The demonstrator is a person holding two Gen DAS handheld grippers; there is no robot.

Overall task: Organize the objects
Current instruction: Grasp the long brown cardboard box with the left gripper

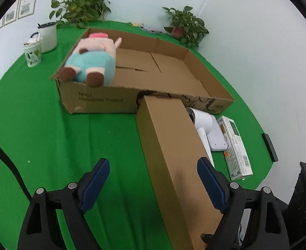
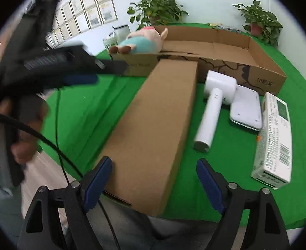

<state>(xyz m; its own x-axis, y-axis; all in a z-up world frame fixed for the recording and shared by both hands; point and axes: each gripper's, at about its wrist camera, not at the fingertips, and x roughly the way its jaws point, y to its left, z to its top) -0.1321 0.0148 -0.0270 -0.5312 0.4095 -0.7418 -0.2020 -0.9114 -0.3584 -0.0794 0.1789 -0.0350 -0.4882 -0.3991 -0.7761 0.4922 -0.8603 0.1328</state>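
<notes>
A long closed cardboard box (image 1: 173,156) (image 2: 153,129) lies on the green table, its far end against a wide open cardboard tray (image 1: 98,100) (image 2: 263,77). A plush pig (image 1: 90,60) (image 2: 142,41) lies in the tray's left end. My left gripper (image 1: 153,183) is open above the table, its right finger beside the long box; it also shows blurred in the right wrist view (image 2: 78,70). My right gripper (image 2: 154,183) is open over the long box's near end. A white hair dryer (image 2: 213,108) (image 1: 202,120), a white flat device (image 2: 246,112) (image 1: 216,137) and a green-white carton (image 2: 274,141) (image 1: 236,145) lie to the right.
Two potted plants (image 1: 80,8) (image 1: 186,25) stand at the table's far edge. A white jug (image 1: 47,36) and a patterned cup (image 1: 33,53) stand at the far left. A black bar (image 1: 269,143) lies at the right edge. The table edge runs close to my right gripper.
</notes>
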